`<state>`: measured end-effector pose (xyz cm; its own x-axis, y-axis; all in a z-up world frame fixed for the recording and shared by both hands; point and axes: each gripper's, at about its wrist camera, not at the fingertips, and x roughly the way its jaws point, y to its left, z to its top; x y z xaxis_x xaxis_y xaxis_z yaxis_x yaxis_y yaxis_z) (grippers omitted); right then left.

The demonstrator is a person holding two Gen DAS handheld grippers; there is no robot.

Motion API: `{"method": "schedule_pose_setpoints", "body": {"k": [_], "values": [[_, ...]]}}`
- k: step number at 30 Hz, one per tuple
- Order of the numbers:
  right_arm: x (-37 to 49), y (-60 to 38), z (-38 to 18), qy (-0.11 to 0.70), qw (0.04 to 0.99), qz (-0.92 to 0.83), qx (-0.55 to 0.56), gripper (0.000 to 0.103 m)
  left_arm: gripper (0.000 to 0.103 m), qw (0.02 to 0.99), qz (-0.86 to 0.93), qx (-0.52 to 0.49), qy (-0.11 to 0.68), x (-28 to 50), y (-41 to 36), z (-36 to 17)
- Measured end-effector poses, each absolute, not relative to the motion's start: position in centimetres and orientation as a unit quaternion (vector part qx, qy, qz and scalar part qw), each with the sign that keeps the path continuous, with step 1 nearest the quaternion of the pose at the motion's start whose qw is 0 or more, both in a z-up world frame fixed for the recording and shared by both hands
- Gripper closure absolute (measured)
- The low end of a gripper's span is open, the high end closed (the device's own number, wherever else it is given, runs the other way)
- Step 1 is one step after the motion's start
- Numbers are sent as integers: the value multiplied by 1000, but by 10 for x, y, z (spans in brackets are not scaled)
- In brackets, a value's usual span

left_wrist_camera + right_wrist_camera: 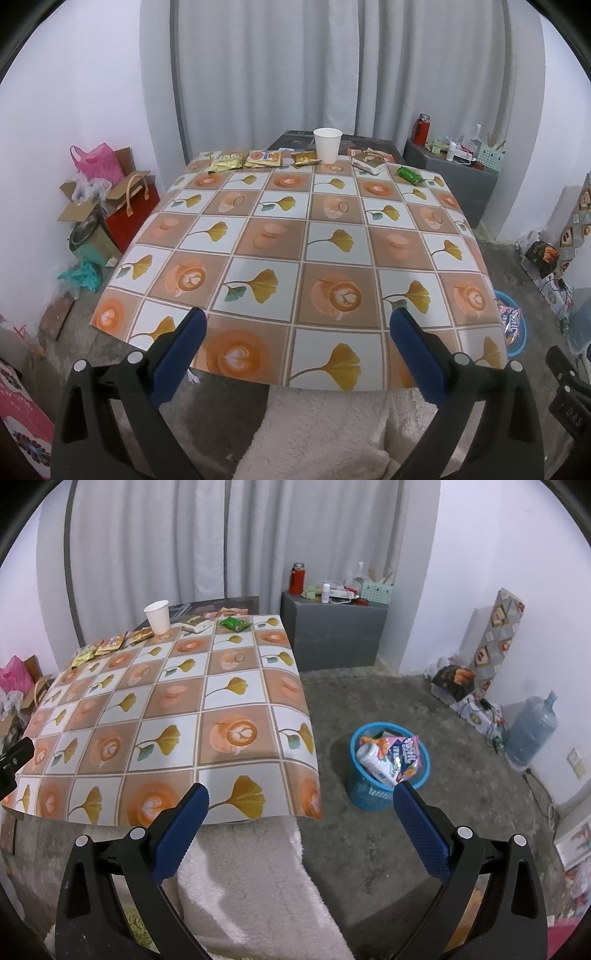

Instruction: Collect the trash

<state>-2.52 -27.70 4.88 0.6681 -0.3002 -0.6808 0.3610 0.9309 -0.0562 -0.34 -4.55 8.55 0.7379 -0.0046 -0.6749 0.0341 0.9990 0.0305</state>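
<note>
Trash lies along the far edge of the patterned table (295, 236): a white paper cup (327, 144), gold snack wrappers (226, 162), an orange wrapper (264, 158), a small gold wrapper (305, 158), a crumpled box (369, 161) and a green wrapper (410, 175). My left gripper (297, 321) is open and empty over the near table edge. My right gripper (301, 797) is open and empty, right of the table. A blue mesh bin (388, 766) on the floor holds a can and wrappers. The cup (158, 617) and green wrapper (234, 624) also show in the right wrist view.
A fluffy white seat (251, 882) sits below both grippers. Bags and boxes (107, 195) stand left of the table. A grey cabinet (332, 631) with a red flask stands at the back. A water jug (532, 727) and boxes line the right wall.
</note>
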Motion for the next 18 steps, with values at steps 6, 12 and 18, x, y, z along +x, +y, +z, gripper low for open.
{"method": "schedule_pose_setpoints", "body": {"k": [6,12,18], "values": [[-26,-279,52,365,912,-184,45,7,6,932,-13,21,363,-4,-46,86],[-28,-282,51,365,912,-182,44,7,6,931,-24,22,364,-7,-51,89],[-29,-282,53,361,911,-192,52,7,6,929,-39,21,367,-8,-61,91]]}}
